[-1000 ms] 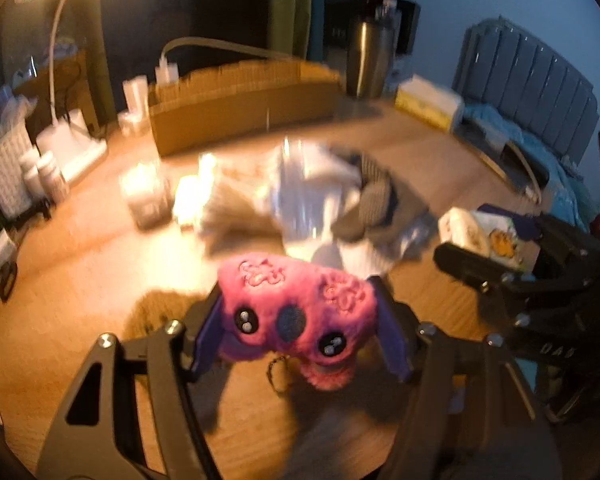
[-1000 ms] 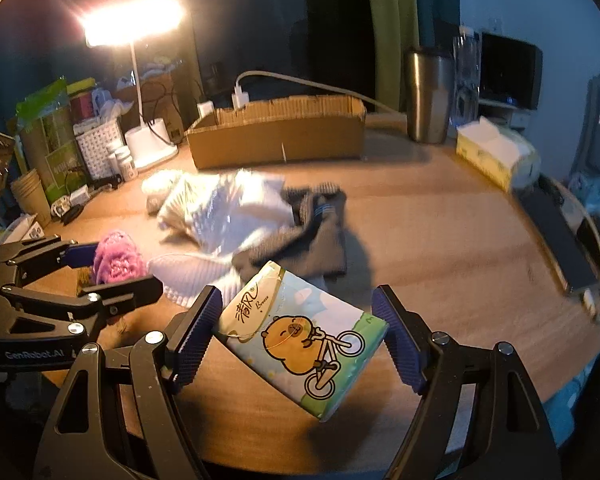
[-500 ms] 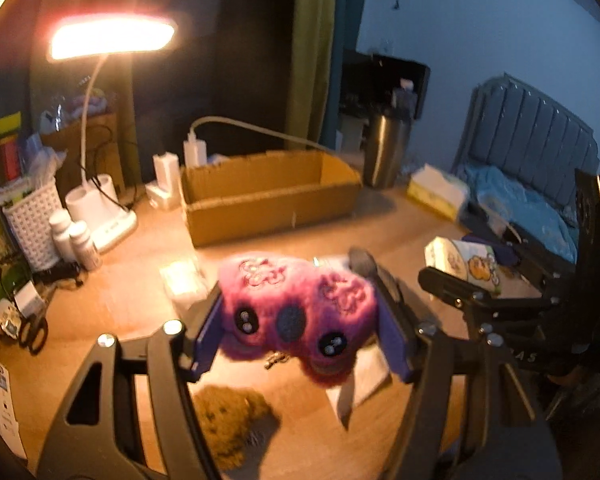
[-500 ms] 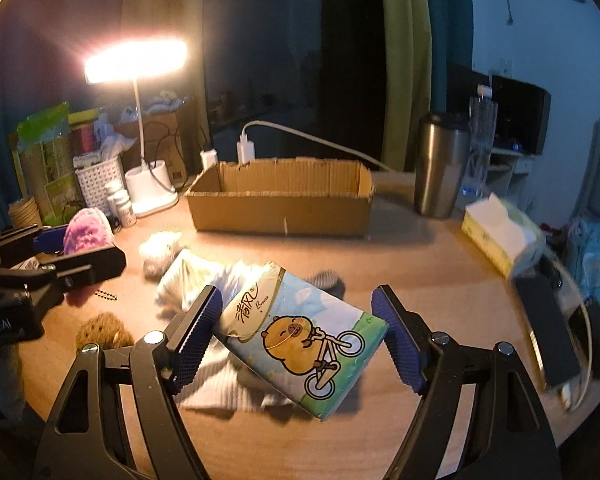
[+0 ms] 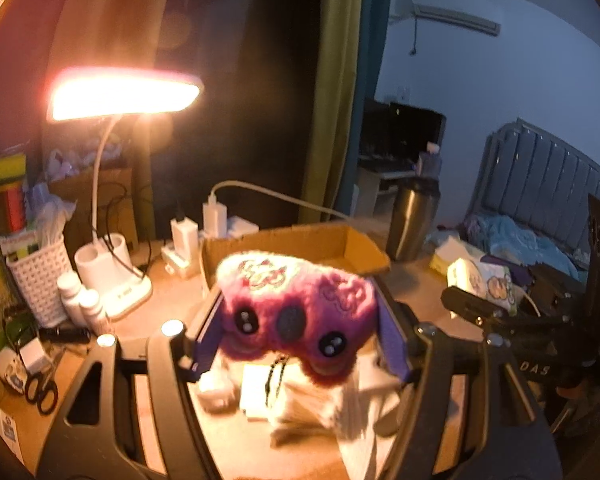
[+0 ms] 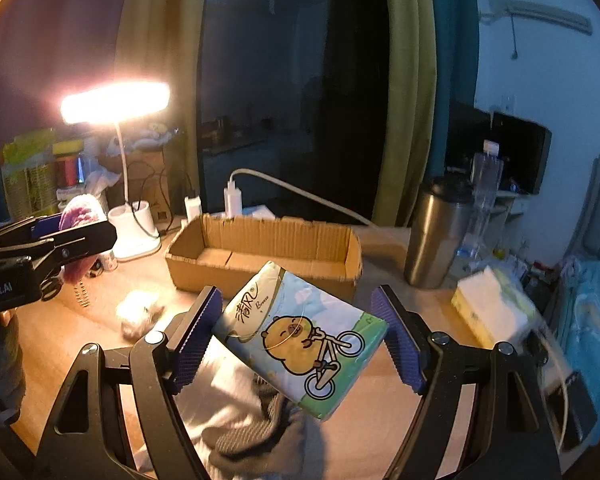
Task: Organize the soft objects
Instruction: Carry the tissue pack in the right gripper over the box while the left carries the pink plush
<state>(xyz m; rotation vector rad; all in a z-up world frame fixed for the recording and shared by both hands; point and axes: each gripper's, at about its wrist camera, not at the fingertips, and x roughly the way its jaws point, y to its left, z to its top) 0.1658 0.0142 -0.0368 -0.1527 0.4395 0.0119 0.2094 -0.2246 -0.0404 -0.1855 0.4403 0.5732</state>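
My left gripper [image 5: 300, 330] is shut on a pink plush toy [image 5: 296, 308] with dark eyes, held above the wooden table. My right gripper [image 6: 300, 338] is shut on a soft tissue pack [image 6: 300, 336] printed with a cartoon animal on a bicycle. An open cardboard box [image 6: 260, 254] sits straight ahead of both, its inside bare as far as I see. In the right wrist view the left gripper [image 6: 52, 240] shows at the left with the plush [image 6: 78, 210] in it. In the left wrist view the right gripper's tissue pack [image 5: 484, 284] shows at the right.
White and grey cloths [image 6: 236, 412] lie on the table below the grippers, with a white wad [image 6: 138, 314] nearby. A lit desk lamp [image 5: 112, 264], a basket [image 5: 40, 276], bottles and scissors [image 5: 42, 390] crowd the left. A steel tumbler [image 6: 436, 236] and tissue box [image 6: 492, 312] stand right.
Both grippers have risen and advanced toward the cardboard box, each keeping its hold. The cloth pile has dropped lower in both views and the box looks nearer.
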